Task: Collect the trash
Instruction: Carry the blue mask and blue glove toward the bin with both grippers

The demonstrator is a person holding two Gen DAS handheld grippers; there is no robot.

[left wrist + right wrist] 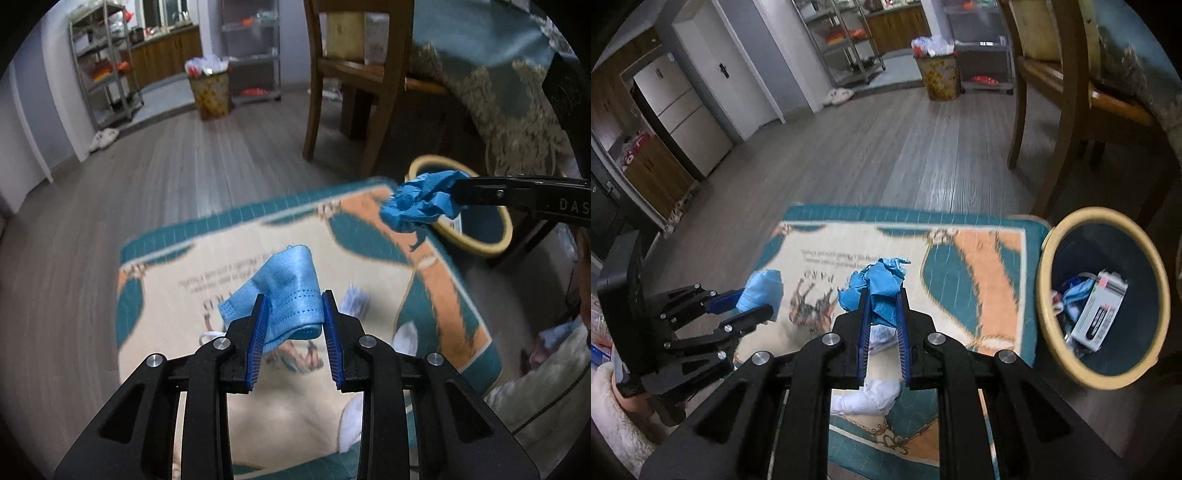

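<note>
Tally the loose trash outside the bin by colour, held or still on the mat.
Blue, held: 2, the face mask in the left gripper and the crumpled blue wad in the right gripper
White, on the mat: 1, the crumpled tissue
Total: 3

The printed lettering on the floor mat (295,417) is smeared by motion blur and unreadable in both views. The bin (1047,325) hides most of its contents behind its rim; only a white box (1099,310) and blue scraps show. The right tongs (458,197) are cut off at the picture's right edge in the left wrist view.
</note>
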